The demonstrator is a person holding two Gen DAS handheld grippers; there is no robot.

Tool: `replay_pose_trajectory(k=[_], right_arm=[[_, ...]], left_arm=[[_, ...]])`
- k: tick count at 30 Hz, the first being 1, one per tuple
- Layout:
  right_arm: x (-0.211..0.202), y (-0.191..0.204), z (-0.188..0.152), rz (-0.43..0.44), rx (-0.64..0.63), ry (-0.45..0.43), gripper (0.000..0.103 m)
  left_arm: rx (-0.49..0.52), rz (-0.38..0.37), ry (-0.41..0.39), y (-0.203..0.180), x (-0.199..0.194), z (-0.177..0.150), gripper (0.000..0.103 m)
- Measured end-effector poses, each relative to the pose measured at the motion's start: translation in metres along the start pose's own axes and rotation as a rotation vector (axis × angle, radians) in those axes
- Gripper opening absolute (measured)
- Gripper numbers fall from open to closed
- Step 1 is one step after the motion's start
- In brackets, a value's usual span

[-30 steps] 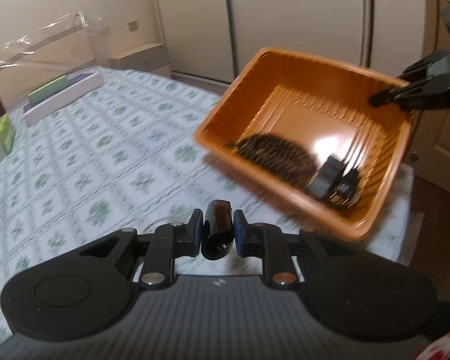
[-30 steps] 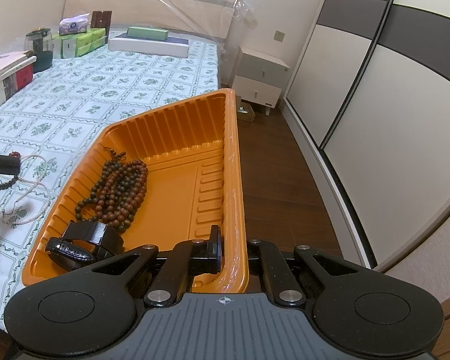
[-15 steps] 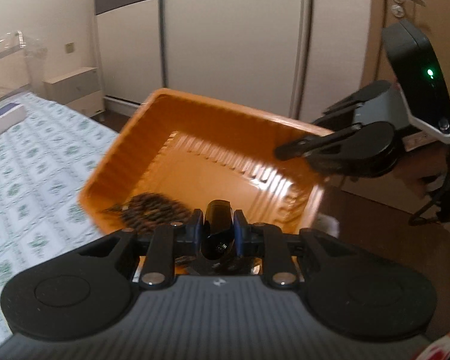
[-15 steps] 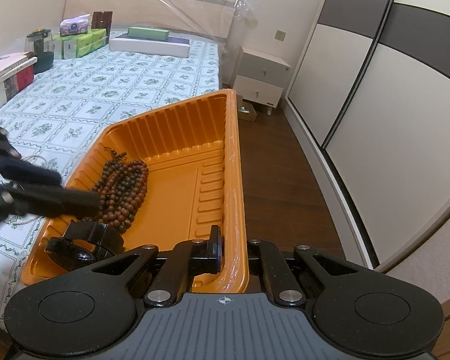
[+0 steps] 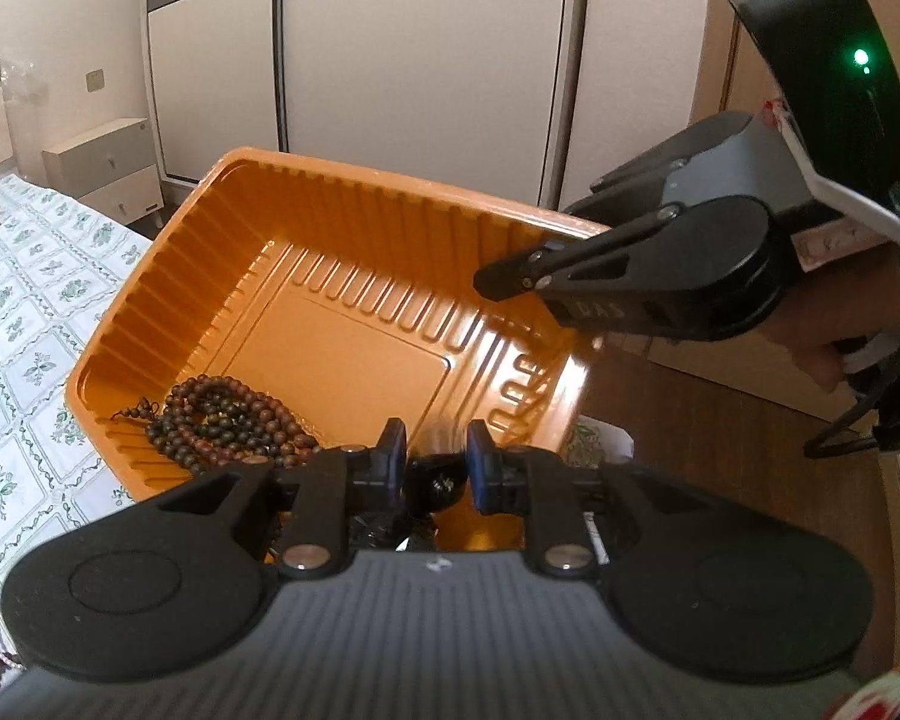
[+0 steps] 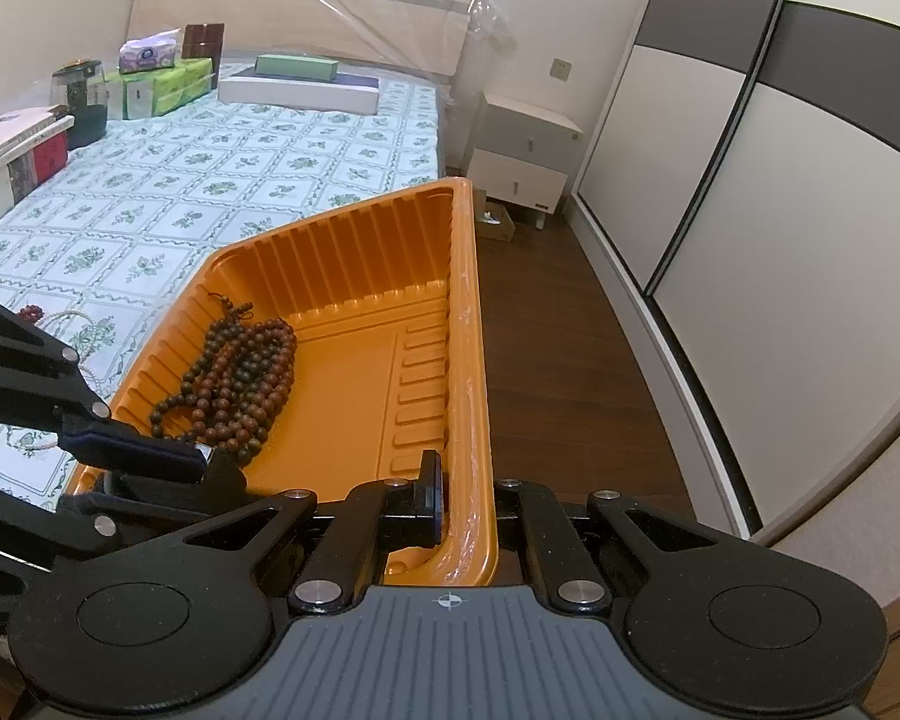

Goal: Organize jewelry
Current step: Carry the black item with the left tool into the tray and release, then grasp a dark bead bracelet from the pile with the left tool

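Left gripper newly parted over orange tray, dark bangle released at 6 o'clock beside beads; right gripper clamped on tray rim; placement apparently complete.

The left gripper has a ribbed grey body, two round black discs, silver screws and blue-edged pads. The right gripper is matte black with a grey block, a black housing bearing a green light at its 2 o'clock, and black cables by the bare-skinned right hand.
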State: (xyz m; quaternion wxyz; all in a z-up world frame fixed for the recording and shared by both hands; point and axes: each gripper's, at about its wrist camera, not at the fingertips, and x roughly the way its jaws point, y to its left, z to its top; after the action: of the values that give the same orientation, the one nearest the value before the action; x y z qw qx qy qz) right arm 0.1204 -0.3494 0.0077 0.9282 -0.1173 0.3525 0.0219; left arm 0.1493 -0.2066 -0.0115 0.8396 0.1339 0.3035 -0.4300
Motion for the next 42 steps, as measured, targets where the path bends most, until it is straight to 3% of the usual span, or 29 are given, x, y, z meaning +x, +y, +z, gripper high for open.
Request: replay_pose_trajectory(k=[7, 11, 22, 29, 36, 42], right_arm=[[0.002, -0.001, -0.001, 0.002, 0.005, 0.002, 0.006], [0.003, -0.001, -0.001, 0.001, 0.009, 0.002, 0.006], [0.006, -0.001, 0.0, -0.001, 0.016, 0.012, 0.006], [0.006, -0.001, 0.0, 0.002, 0.015, 0.019, 0.006], [0.005, -0.003, 0.001, 0.01, 0.022, 0.027, 0.006], [0.004, -0.003, 0.001, 0.009, 0.023, 0.031, 0.006]], left_arm=[[-0.045, 0.046, -0.029, 0.016, -0.022, -0.008, 0.023], [-0.094, 0.111, -0.043, 0.033, -0.046, -0.021, 0.025], [-0.241, 0.382, -0.029, 0.095, -0.119, -0.085, 0.026], [-0.32, 0.508, 0.017, 0.122, -0.155, -0.129, 0.029], [-0.342, 0.523, 0.046, 0.129, -0.162, -0.156, 0.029], [-0.262, 0.487, 0.074, 0.123, -0.135, -0.154, 0.029]])
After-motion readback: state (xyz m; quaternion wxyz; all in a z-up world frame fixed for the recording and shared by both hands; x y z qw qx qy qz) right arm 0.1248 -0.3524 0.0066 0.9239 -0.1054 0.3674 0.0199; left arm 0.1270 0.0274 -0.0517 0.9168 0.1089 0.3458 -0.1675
